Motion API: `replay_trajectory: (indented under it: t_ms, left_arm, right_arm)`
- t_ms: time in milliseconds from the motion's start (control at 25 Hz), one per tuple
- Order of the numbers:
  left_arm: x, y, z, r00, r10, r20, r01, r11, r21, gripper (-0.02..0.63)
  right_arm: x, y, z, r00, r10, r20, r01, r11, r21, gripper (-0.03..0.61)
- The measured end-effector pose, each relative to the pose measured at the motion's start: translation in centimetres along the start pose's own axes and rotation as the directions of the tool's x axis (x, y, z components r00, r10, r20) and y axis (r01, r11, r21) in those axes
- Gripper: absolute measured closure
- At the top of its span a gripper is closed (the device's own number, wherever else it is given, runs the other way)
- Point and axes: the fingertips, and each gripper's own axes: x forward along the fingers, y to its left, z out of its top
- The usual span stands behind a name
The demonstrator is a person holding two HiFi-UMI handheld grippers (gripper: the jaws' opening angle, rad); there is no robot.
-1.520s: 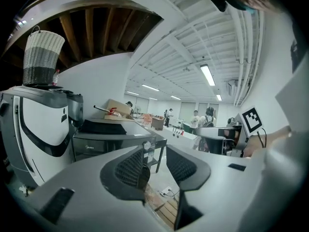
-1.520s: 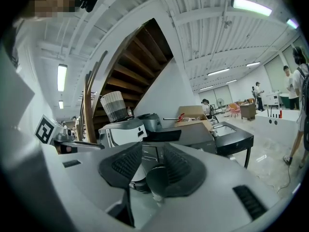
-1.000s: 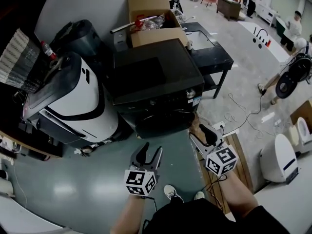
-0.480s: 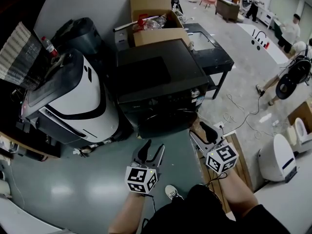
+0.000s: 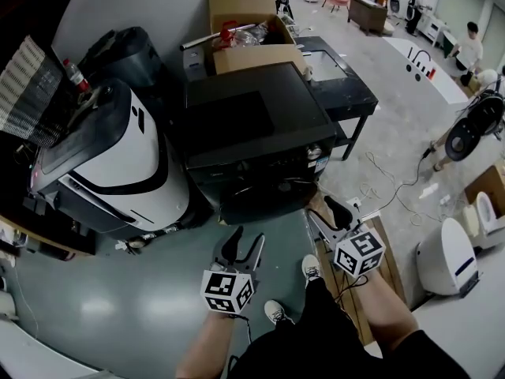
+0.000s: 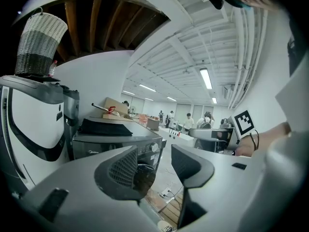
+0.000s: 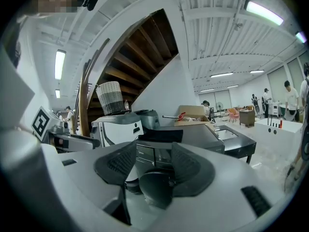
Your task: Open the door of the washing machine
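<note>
Both my left gripper (image 5: 243,242) and right gripper (image 5: 327,212) have their jaws spread wide, holding nothing. The washing machine (image 5: 252,125) sits right in front of me, its round door (image 5: 260,200) facing me, with the right gripper near it.

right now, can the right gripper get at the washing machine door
Probably yes: the right gripper, jaws apart, points straight at the round door, nothing seen between them, though it has not touched it yet.
</note>
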Motion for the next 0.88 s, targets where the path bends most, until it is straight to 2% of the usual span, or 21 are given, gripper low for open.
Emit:
replay_trajectory:
  t_ms: [360, 640, 880]
  left_arm:
    - [5.9, 0.5, -1.4, 0.999, 0.034, -0.029, -0.035, 0.999, -0.034, 0.391]
    - [11.5, 0.9, -3.0, 0.996, 0.062, -0.058, -0.065, 0.996, -0.062, 0.391]
    - [16.1, 1.2, -4.9, 0.993, 0.082, -0.083, -0.088, 0.993, -0.075, 0.391]
  right_arm:
    - [3.6, -5.3, -2.0, 0.998, 0.036, -0.057, -0.037, 0.999, -0.003, 0.349]
    - [7.3, -9.7, -4.6, 0.988, 0.092, -0.127, -0.097, 0.995, -0.033, 0.349]
    - [10.3, -13.5, -6.9, 0.976, 0.151, -0.158, -0.155, 0.988, -0.014, 0.348]
